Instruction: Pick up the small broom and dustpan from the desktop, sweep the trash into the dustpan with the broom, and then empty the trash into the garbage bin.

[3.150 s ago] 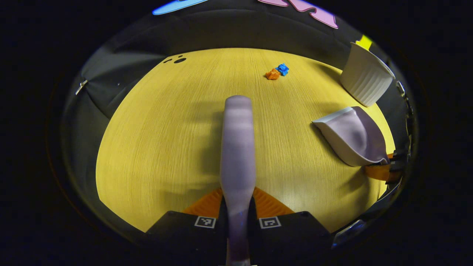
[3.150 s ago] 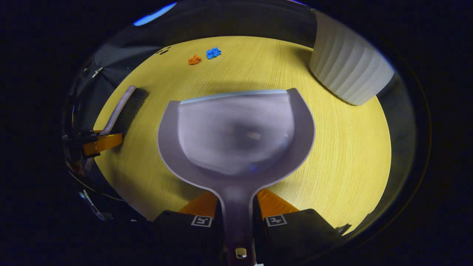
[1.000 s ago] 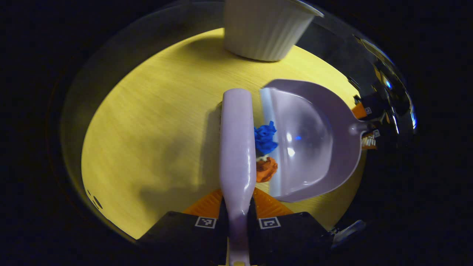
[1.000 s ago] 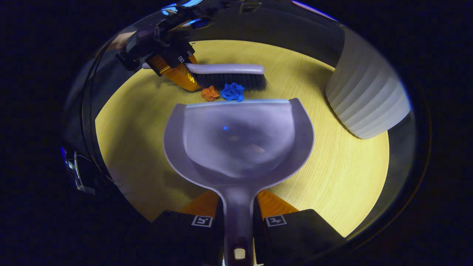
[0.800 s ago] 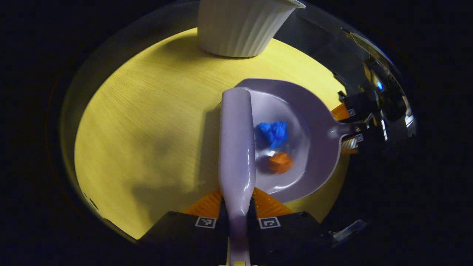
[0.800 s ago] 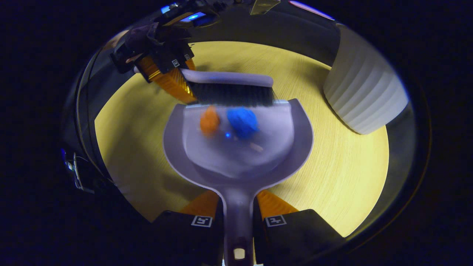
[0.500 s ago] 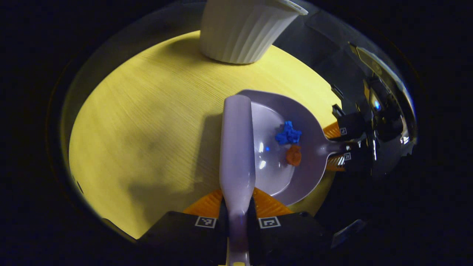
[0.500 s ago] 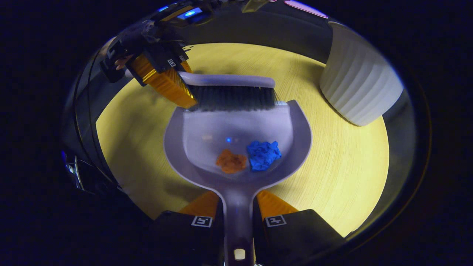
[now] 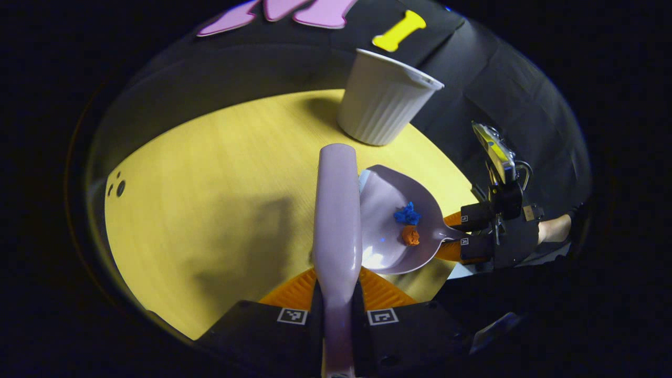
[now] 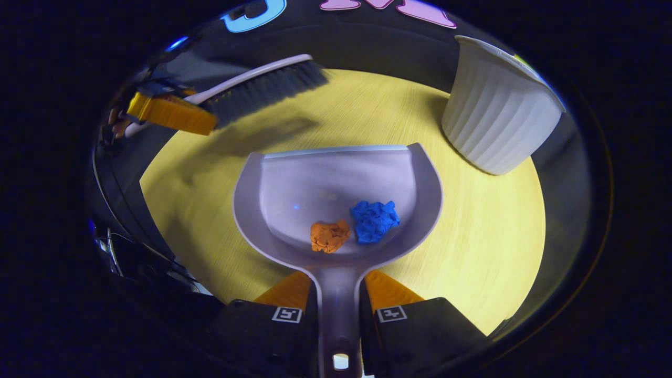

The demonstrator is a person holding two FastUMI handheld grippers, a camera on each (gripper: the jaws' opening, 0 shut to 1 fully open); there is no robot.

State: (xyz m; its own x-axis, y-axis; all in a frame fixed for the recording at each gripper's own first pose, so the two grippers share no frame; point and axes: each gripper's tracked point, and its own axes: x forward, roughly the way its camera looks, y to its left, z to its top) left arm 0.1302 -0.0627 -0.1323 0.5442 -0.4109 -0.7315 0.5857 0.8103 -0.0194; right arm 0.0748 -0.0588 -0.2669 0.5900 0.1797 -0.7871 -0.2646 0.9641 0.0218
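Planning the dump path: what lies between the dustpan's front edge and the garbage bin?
Bare tabletop in the right gripper view; the dustpan and garbage bin stand apart.

A yellow wood-grain counter [image 9: 220, 173] spreads under soft grey shadows, with a few small dark round holes [image 9: 116, 185] near its far left edge and black booth cloth [image 9: 514, 105] hanging behind it.

Left gripper [image 9: 337, 294] and right gripper [image 10: 339, 302]: black housings, each bearing two square black-and-white fiducial markers beside ribbed finger bases; the right gripper's far body [image 9: 506, 231] carries a cable loop.
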